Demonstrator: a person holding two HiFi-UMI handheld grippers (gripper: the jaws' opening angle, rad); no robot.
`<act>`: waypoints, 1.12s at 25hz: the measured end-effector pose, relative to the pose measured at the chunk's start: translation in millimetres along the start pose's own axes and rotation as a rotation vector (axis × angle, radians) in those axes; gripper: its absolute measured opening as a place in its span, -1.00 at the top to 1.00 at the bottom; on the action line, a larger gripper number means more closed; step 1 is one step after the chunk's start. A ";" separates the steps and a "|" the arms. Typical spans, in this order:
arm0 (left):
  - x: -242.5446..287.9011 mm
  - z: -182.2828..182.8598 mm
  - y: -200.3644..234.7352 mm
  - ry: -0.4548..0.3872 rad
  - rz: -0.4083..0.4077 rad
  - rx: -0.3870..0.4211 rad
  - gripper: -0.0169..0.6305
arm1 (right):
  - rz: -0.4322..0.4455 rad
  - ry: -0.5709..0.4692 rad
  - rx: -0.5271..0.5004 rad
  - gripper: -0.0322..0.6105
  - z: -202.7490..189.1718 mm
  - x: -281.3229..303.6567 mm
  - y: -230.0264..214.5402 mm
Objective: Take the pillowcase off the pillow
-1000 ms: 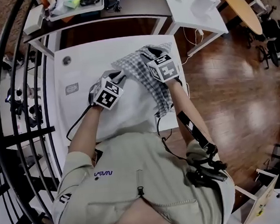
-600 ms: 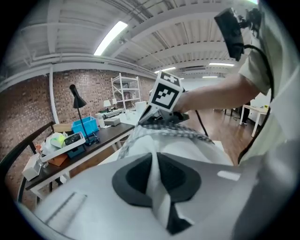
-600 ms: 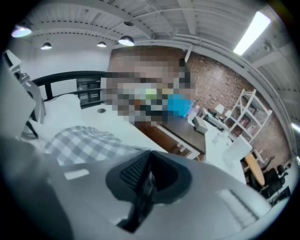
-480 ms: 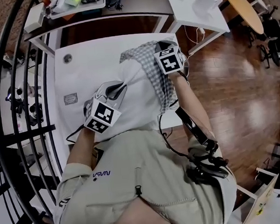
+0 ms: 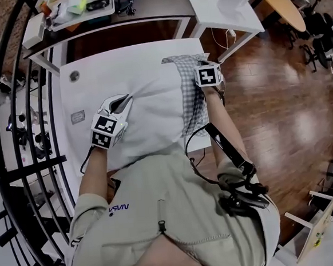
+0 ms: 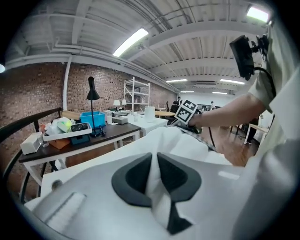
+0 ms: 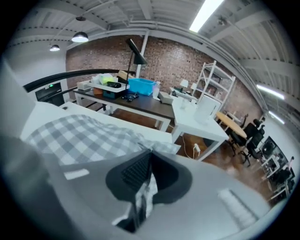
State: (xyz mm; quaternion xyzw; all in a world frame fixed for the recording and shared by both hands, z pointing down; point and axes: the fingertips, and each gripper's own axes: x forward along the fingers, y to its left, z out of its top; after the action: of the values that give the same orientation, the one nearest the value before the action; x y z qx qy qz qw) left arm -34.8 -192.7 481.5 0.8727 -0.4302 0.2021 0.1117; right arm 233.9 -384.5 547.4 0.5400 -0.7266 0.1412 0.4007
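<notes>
the white pillow (image 5: 153,110) lies on the table (image 5: 86,67), with the checked pillowcase (image 5: 193,93) bunched on its right end. the left gripper (image 5: 122,99), its jaws just closed, is clamped on pillow fabric at the left. the right gripper (image 5: 203,68) is pinched on the pillowcase's far right edge, so a rightward pull is judged due.

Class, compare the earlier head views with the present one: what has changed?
The left gripper, whose jaws have just been closing on the white pillow, drew leftward and nearer the person. The right gripper shut on the checked pillowcase and pulled it rightward, baring more pillow. The table stayed put.
</notes>
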 end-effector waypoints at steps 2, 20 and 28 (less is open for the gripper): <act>9.2 0.5 4.5 0.009 0.018 0.031 0.77 | 0.018 -0.109 -0.049 0.88 17.8 -3.3 2.6; 16.6 -56.3 -169.2 0.299 -0.280 0.278 -0.09 | 0.195 -0.160 0.144 0.43 -141.3 -182.5 106.2; 16.0 -36.7 -138.7 0.235 -0.219 0.239 0.90 | 0.151 -0.101 0.103 0.73 -170.8 -157.2 139.1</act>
State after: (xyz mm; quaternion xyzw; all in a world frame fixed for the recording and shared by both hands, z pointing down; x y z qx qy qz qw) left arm 74.9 -106.6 518.5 0.8917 -0.2898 0.3387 0.0781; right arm 197.5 -117.5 572.7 0.5101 -0.7762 0.1804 0.3236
